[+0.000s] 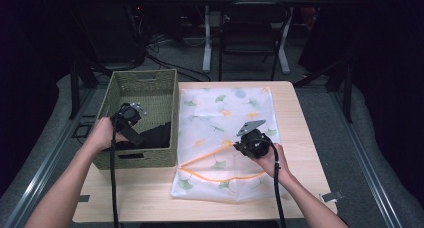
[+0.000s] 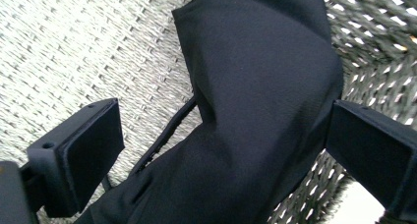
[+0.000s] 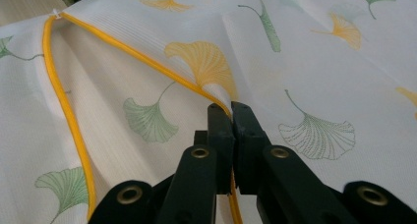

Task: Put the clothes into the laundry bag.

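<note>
A white mesh laundry bag [image 1: 225, 123] printed with green and orange ginkgo leaves lies flat on the table, its orange-trimmed opening [image 1: 220, 177] toward the near edge. My right gripper [image 3: 231, 110] is shut on the upper orange edge of that opening, lifting it slightly; the same gripper [image 1: 239, 144] hovers over the bag's middle. A black garment [image 2: 251, 111] lies in the green woven basket [image 1: 165, 153]. My left gripper [image 2: 221, 150] is open inside the basket, its jaws on either side of a raised fold of the black garment [image 1: 157, 134].
The basket stands at the table's left, touching the bag's left side. Bare wood [image 1: 130, 198] shows near the front edge and along the right. Beyond the table a dark chair [image 1: 250, 33] and cables sit on the floor.
</note>
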`<state>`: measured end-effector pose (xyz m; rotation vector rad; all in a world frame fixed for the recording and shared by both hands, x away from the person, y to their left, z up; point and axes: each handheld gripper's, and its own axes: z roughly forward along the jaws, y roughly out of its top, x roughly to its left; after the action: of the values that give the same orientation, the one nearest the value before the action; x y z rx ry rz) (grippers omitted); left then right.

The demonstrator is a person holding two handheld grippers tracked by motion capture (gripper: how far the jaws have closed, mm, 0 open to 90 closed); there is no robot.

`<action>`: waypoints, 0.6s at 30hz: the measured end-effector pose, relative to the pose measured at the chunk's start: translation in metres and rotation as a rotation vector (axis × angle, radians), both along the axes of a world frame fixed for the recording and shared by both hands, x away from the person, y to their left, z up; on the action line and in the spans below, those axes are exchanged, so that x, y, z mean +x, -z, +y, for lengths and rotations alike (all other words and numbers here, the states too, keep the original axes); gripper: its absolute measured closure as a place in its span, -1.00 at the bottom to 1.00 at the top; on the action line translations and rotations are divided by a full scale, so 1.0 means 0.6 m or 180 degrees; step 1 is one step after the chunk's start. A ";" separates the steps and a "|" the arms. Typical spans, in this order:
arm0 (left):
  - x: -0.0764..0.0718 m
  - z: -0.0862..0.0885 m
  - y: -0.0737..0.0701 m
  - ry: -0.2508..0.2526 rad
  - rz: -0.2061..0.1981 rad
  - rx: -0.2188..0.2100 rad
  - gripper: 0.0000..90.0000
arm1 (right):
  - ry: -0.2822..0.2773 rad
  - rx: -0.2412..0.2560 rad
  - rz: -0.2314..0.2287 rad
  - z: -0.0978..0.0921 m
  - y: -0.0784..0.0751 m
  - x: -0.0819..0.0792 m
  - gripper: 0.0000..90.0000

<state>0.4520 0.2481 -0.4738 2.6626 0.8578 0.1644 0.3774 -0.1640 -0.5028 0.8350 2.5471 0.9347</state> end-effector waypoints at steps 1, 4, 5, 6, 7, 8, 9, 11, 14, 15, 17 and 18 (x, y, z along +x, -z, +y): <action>0.003 0.000 0.002 -0.0003 0.0022 0.0005 -0.96 | -0.0006 0.0002 -0.0001 0.000 0.000 0.000 0.96; 0.008 -0.001 0.009 0.0000 0.0080 0.0005 -0.93 | -0.0019 -0.0007 0.0005 0.001 0.001 0.000 0.96; 0.009 -0.002 0.011 -0.0013 0.0097 0.0011 -0.91 | -0.0017 -0.0009 0.0002 0.002 0.001 0.000 0.96; 0.011 -0.002 0.013 -0.0007 0.0113 0.0013 -0.90 | -0.0020 -0.0007 0.0004 0.002 0.001 0.000 0.96; 0.012 -0.003 0.014 -0.0010 0.0124 0.0031 -0.87 | -0.0017 -0.0007 0.0007 0.002 0.001 0.000 0.96; 0.013 -0.004 0.017 -0.0010 0.0160 0.0008 -0.87 | -0.0019 -0.0005 0.0007 0.003 0.002 0.000 0.96; 0.014 -0.004 0.018 0.0013 0.0173 0.0006 -0.87 | -0.0019 -0.0007 0.0008 0.003 0.002 0.000 0.96; 0.015 -0.005 0.021 0.0019 0.0213 0.0022 -0.86 | -0.0018 -0.0008 0.0010 0.003 0.002 0.001 0.96; 0.017 -0.009 0.024 0.0035 0.0235 0.0037 -0.86 | -0.0029 -0.0017 0.0000 0.003 0.003 0.001 0.96; 0.017 -0.010 0.025 0.0053 0.0249 0.0042 -0.84 | -0.0016 -0.0016 0.0010 0.004 0.003 0.000 0.96; 0.019 -0.012 0.028 0.0053 0.0254 0.0057 -0.84 | -0.0021 -0.0017 0.0006 0.004 0.003 0.001 0.96; 0.020 -0.012 0.029 0.0089 0.0268 0.0062 -0.83 | -0.0021 -0.0017 0.0010 0.005 0.003 0.001 0.96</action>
<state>0.4641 0.2410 -0.4913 2.7151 0.8483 0.0544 0.3777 -0.1612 -0.5047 0.8278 2.5553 0.9290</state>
